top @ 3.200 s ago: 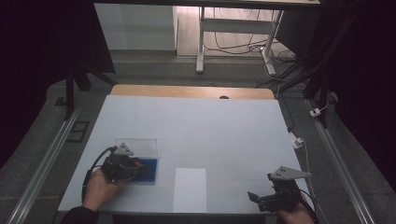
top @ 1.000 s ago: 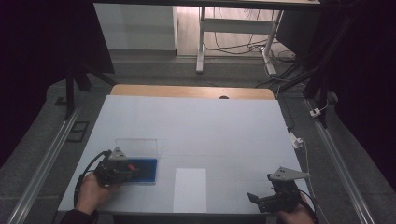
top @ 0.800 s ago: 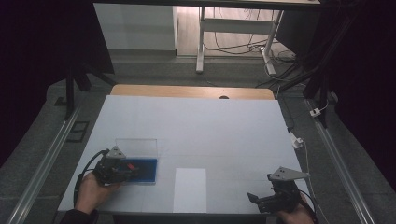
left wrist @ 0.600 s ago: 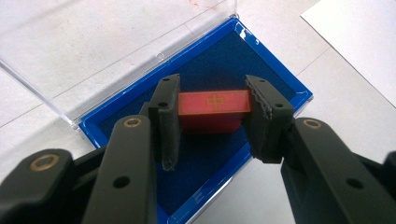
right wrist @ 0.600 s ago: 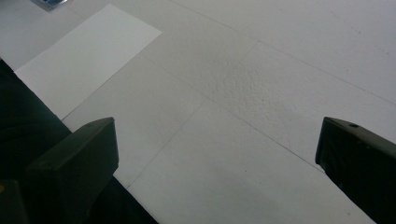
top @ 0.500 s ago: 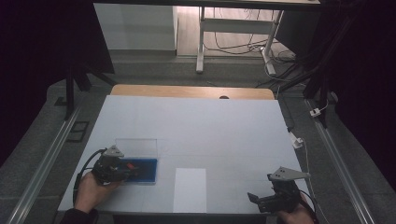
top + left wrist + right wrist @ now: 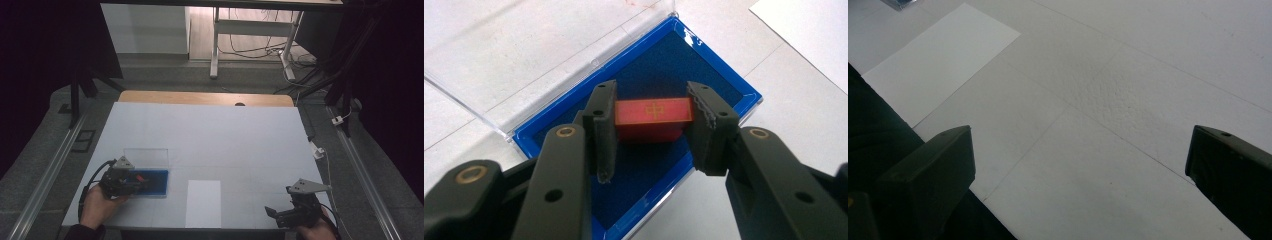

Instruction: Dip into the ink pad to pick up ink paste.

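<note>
We have the left gripper [image 7: 651, 135] over the open blue-lined case [image 7: 724, 85] near the left front of the counter [image 7: 240, 135], and its jaws sit on either side of the small red block [image 7: 653, 119] with a gold mark on its top face. Both jaws touch or all but touch the block's ends, closed to the block's width, so we judge this a grasp on the block, which sits at or just above the dark blue lining; whether it has left the lining we cannot tell. The clear lid [image 7: 524, 45] lies folded back flat beyond the case. To do this step well, we should keep the squeeze even across the two short ends, lift straight up so the block clears the raised blue rim without dragging, and keep the jaw tips from catching the lining. The right gripper [image 7: 295, 212] rests at the right front of the counter with its jaws spread wide and nothing between them, near the white sheet of paper [image 7: 202, 202].
</note>
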A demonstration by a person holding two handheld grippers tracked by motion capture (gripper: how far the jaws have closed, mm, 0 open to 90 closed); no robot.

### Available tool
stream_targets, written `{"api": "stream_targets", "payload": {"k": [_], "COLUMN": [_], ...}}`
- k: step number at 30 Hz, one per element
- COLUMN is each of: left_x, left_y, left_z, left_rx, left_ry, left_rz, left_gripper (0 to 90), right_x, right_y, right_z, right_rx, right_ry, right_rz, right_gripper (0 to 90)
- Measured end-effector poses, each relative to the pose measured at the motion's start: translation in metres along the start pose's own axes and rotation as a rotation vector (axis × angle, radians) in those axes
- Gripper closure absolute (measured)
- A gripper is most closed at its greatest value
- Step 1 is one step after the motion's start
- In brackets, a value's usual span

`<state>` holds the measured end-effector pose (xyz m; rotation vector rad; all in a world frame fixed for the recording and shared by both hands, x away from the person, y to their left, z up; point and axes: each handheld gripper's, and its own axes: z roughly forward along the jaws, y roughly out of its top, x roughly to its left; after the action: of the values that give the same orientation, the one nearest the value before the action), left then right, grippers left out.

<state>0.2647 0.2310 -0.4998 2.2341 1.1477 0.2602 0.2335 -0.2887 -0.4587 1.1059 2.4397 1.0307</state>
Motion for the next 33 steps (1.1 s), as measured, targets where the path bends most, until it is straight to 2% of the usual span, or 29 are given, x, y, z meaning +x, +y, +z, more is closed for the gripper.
{"api": "stream_targets", "payload": {"k": [5, 15, 23, 33], "left_x": [0.000, -0.002, -0.007, -0.018], "left_y": [0.000, 0.000, 0.003, 0.010], "left_z": [-0.002, -0.014, -0.022, -0.026], "left_rx": [-0.018, -0.081, -0.120, -0.146], "left_ry": [-0.018, -0.002, -0.009, -0.042], "left_rz": [-0.013, -0.022, -0.004, 0.027], "left_gripper": [58.3, 58.3, 58.2, 58.2], "right_x": [0.000, 0.000, 0.000, 0.000], "right_y": [0.000, 0.000, 0.000, 0.000], "right_z": [0.000, 0.000, 0.000, 0.000], "right_rx": [-0.001, -0.002, -0.002, -0.001], "right_ry": [-0.001, -0.001, -0.001, -0.002], "right_rz": [-0.001, 0.001, 0.001, 0.002], "right_gripper": [0.0, 0.0, 0.0, 0.0]}}
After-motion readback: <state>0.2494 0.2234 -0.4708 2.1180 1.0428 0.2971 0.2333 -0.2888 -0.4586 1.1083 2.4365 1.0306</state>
